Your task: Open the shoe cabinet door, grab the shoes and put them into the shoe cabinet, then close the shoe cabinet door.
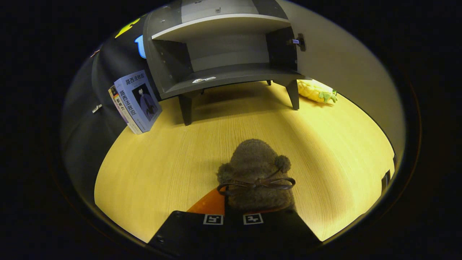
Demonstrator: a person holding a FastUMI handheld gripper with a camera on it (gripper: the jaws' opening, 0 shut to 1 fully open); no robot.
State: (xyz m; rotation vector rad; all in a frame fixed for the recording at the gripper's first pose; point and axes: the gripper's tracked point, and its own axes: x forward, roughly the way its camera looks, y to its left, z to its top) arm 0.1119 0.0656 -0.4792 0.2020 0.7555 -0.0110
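Note:
A fuzzy brown shoe (257,164) with a thin dark bow across its top sits between my fingers, its toe pointing away over the wooden surface (158,162). My gripper (232,213) is shut on the shoe's near end, fingers pressed close together. Beyond the shoe stands the grey shoe cabinet (223,76) on short legs. Its door (346,61) is swung wide to the right, showing a bare lower shelf and an upper shelf. A small white tag lies on the lower shelf.
Two books (139,101) lean against the dark wall left of the cabinet. A yellow pineapple toy (317,92) lies by the cabinet's right leg, under the swung door. Bare wooden surface stretches between the shoe and the cabinet.

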